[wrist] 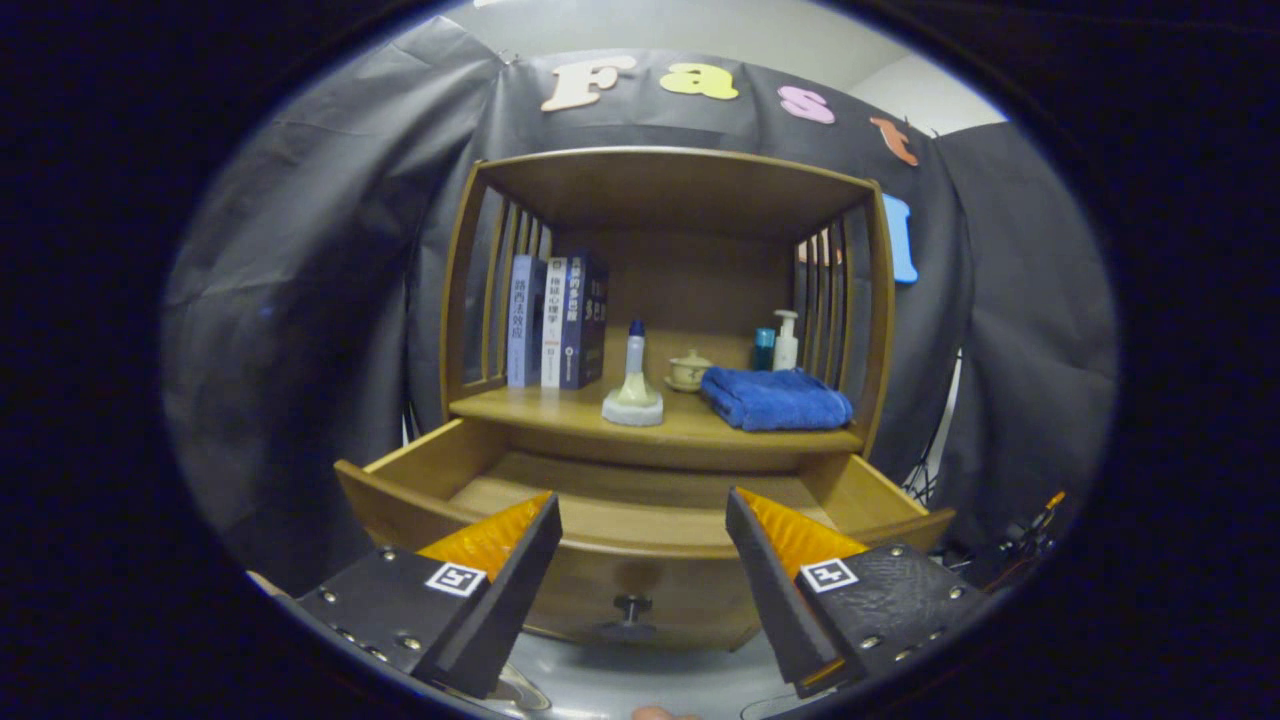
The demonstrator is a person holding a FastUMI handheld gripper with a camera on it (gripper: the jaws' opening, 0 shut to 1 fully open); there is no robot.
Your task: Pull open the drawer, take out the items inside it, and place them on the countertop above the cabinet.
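The wooden drawer (pixel 420 470) stands pulled out from the cabinet, and its bare wooden floor shows just beyond my fingertips. Its dark knob (pixel 632 606) sits on the drawer front, low between my fingers. My gripper (pixel 643 505) is open, with a wide gap and nothing between the fingers, hovering over the drawer's front edge. On the countertop (pixel 560 410) above the drawer stands a white bottle with a blue cap (pixel 634 375) on a round base, and a folded blue towel (pixel 775 398) lies to its right.
Several upright books (pixel 555 320) stand at the countertop's back left. A small lidded cup on a saucer (pixel 689 370), a teal bottle (pixel 764 348) and a white pump bottle (pixel 786 340) sit at the back right. Slatted wooden sides and a top board enclose the shelf.
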